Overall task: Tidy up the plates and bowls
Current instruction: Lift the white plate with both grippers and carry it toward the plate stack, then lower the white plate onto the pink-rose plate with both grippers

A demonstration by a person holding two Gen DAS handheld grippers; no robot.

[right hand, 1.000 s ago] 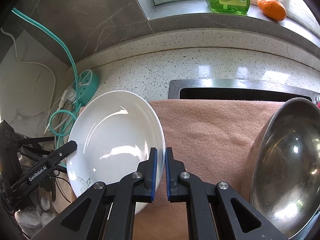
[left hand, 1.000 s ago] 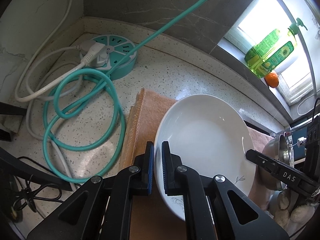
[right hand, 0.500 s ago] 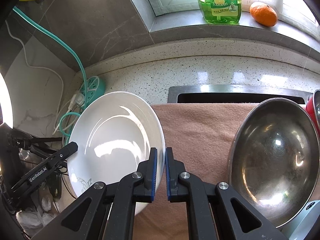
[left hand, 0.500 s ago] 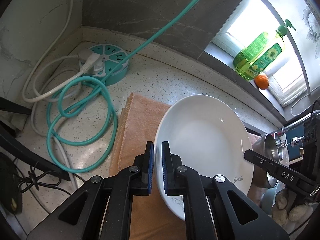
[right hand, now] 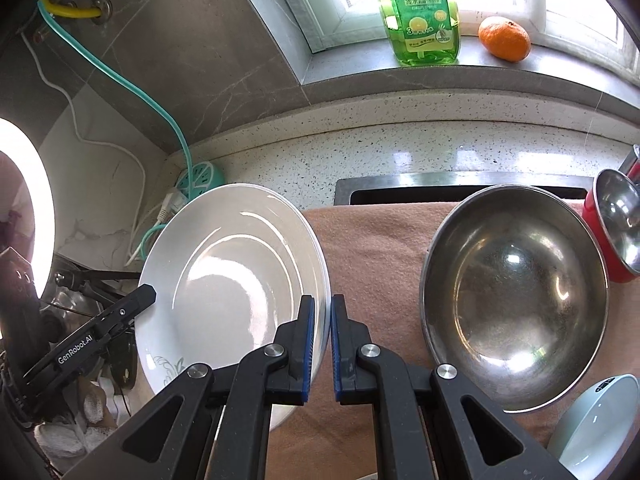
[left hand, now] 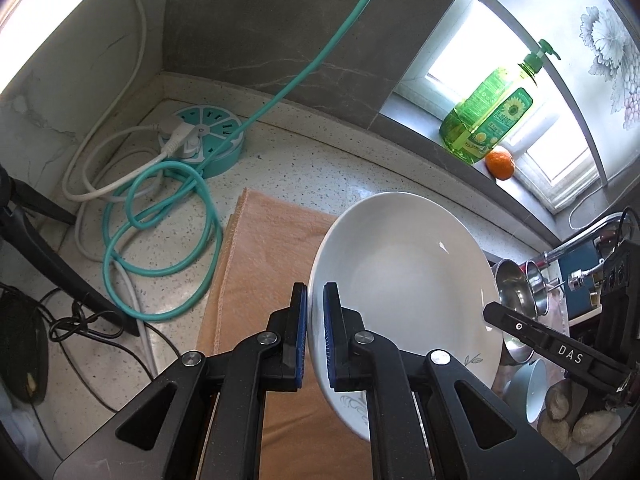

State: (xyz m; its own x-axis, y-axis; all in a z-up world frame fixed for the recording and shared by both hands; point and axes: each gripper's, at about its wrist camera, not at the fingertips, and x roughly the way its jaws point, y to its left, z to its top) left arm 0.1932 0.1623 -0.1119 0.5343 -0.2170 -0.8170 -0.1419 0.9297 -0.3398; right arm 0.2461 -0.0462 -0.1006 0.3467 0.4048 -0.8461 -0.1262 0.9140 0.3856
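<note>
One white plate (left hand: 404, 276): your left gripper (left hand: 315, 336) pinches its left rim, your right gripper (right hand: 321, 340) its right rim (both clenched on it), above the towel (right hand: 376, 248). Right of the right tongs: one large steel bowl (right hand: 516, 292), one red-sided steel bowl (right hand: 616, 224), one pale bowl (right hand: 592, 424).

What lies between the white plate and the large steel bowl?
Only bare peach towel. The right wrist view shows the white plate and the steel bowl apart, with nothing else on that strip of cloth.

A home kitchen: speckled stone counter (right hand: 400, 148), sink (right hand: 460, 192), dish-soap bottle (right hand: 420, 12) on the windowsill, steel bowls (right hand: 516, 296).
</note>
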